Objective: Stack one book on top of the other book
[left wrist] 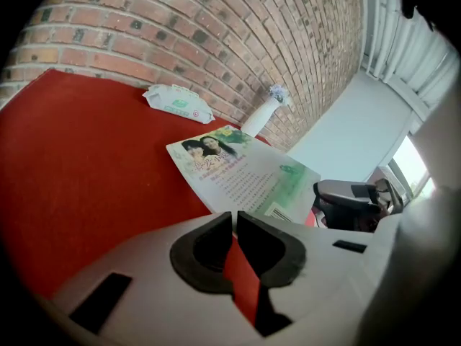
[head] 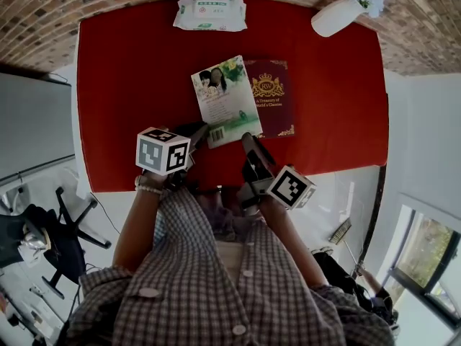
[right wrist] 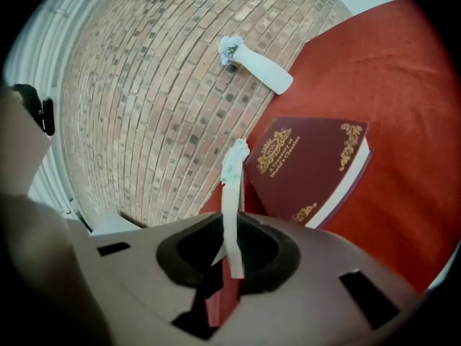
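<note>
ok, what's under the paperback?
The paperback, held by the right hand-held gripper, overlaps the maroon book's left edge above the red tablecloth. That edge is hidden; contact can't be told.

Wipes pack (head: 209, 13), flower vase (head: 338, 14)

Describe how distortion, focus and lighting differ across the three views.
Head view: even light, table edges bow outward. Left gripper view: black corners, wall curves strongly. Right gripper view: wall bulges, paperback edge near the lens blurred, red book sharp.
</note>
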The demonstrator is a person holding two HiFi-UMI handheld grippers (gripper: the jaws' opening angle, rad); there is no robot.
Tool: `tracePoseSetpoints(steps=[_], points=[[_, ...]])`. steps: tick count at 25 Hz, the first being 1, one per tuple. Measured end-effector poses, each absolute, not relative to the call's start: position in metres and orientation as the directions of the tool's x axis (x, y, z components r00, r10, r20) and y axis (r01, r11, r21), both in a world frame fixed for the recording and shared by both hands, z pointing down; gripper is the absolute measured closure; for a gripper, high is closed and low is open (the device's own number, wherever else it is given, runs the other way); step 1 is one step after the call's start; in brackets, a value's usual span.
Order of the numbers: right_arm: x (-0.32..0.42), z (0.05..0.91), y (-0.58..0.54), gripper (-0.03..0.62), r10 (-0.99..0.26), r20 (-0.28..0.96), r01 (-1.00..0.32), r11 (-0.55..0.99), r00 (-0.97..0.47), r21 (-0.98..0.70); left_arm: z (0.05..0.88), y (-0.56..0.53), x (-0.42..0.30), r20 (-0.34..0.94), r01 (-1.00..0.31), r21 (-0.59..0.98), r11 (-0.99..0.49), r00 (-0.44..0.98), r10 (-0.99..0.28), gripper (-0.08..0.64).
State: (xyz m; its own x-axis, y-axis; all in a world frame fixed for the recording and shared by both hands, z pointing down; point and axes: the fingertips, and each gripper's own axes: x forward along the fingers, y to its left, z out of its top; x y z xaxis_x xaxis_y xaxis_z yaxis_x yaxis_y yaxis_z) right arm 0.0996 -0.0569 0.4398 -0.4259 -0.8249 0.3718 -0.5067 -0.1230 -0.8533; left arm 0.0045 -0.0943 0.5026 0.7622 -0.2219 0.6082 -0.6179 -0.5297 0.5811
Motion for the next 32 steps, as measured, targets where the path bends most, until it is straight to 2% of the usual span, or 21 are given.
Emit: tracePoseSetpoints(steps=[1, 6, 13, 18, 22, 26, 27, 28, 32], points=[[0.101, 0.436, -0.059, 0.529, -0.829, 0.357, -0.507, -0.106, -0.43, -0.855, 0.499, -0.097, 0.008, 0.598, -0.615, 0.582, -0.532, 0.767, -0.232, 0.54], [0.113, 0.418, -0.071, 0.529, -0.86, 0.282, -0.503, -0.034, -0.426, -0.864, 0.48, -0.107, 0.032, 0.556, -0.59, 0.585, -0.556, 0.791, -0.255, 0.545], [0.15, 0.404, -0.088, 0.532, -0.912, 0.219, -0.498, -0.018, -0.348, -0.867, 0.458, -0.121, 0.042, 0.495, -0.588, 0.606, -0.536, 0.806, -0.325, 0.552], [0.175, 0.402, -0.094, 0.534, -0.93, 0.209, -0.502, -0.031, -0.302, -0.864, 0.46, -0.125, 0.029, 0.53, -0.632, 0.585, -0.508, 0.772, -0.351, 0.552], [0.192, 0.407, -0.095, 0.535, -0.934, 0.227, -0.512, -0.056, -0.277, -0.857, 0.484, -0.118, 0.025, 0.599, -0.668, 0.569, -0.48, 0.736, -0.314, 0.552], [0.202, 0.428, -0.085, 0.537, -0.9, 0.318, -0.57, -0.1, -0.298, -0.816, 0.503, -0.106, 0.033, 0.647, -0.68, 0.558, -0.477, 0.716, -0.263, 0.552], [0.204, 0.434, -0.083, 0.545, -0.889, 0.342, -0.582, -0.11, -0.305, -0.805, 0.506, -0.104, 0.036, 0.651, -0.681, 0.56, -0.473, 0.714, -0.257, 0.552], [0.205, 0.439, -0.081, 0.586, -0.878, 0.362, -0.594, -0.117, -0.312, -0.796, 0.508, -0.103, 0.038, 0.652, -0.681, 0.564, -0.467, 0.714, -0.254, 0.552], [0.214, 0.448, -0.08, 0.586, -0.833, 0.432, -0.683, -0.092, -0.347, -0.725, 0.511, -0.101, 0.045, 0.647, -0.681, 0.577, -0.451, 0.718, -0.258, 0.552]])
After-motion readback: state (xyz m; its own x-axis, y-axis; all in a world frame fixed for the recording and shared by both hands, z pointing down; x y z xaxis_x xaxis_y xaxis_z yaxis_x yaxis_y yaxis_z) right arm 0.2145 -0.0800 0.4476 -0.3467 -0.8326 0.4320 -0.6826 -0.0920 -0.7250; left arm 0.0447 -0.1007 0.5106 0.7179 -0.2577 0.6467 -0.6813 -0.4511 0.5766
